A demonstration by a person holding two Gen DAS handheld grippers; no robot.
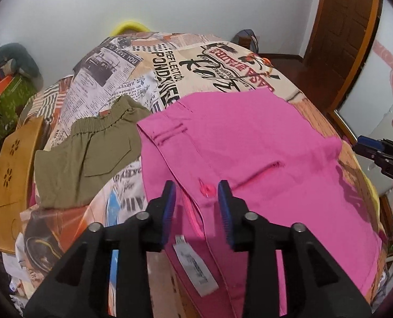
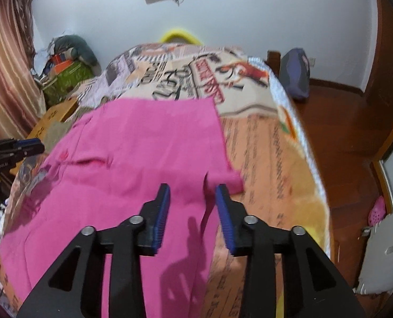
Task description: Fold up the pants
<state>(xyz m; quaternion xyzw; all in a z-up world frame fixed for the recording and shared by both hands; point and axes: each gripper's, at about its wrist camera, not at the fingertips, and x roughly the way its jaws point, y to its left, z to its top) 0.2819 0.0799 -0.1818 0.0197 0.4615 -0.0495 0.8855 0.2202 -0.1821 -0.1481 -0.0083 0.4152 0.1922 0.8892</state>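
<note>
Pink pants (image 1: 249, 143) lie spread flat on a bed (image 1: 223, 63) covered by a newsprint-pattern bedspread. Waist end sits toward the left side, near the left gripper (image 1: 196, 192); in the right wrist view the same garment (image 2: 133, 143) runs across the frame and ends in a short stepped corner close to the right gripper (image 2: 192, 194).

Left gripper: jaws spread apart, nothing between them. Blue pads (image 1: 170, 201) frame a pink button (image 1: 208, 189) on the waistband. White care label (image 1: 193, 265) shows on the inside of the opened waist, just below the jaws. A slit pocket crosses the fabric right of the button.

Right gripper: jaws also spread, holding nothing, poised above the fabric's near edge, where a fold line or seam runs between the fingers. Whether the tips touch the cloth cannot be told; this view is motion-blurred.

Olive shorts (image 1: 90, 156) with an elastic waist lie on the bedspread beside the pink pants, to their left, edges close or slightly overlapped. A wooden stool (image 1: 13, 175) with flower cutouts stands off the bed's left side. Wood floor (image 2: 342, 122) shows to the right of the bed.
</note>
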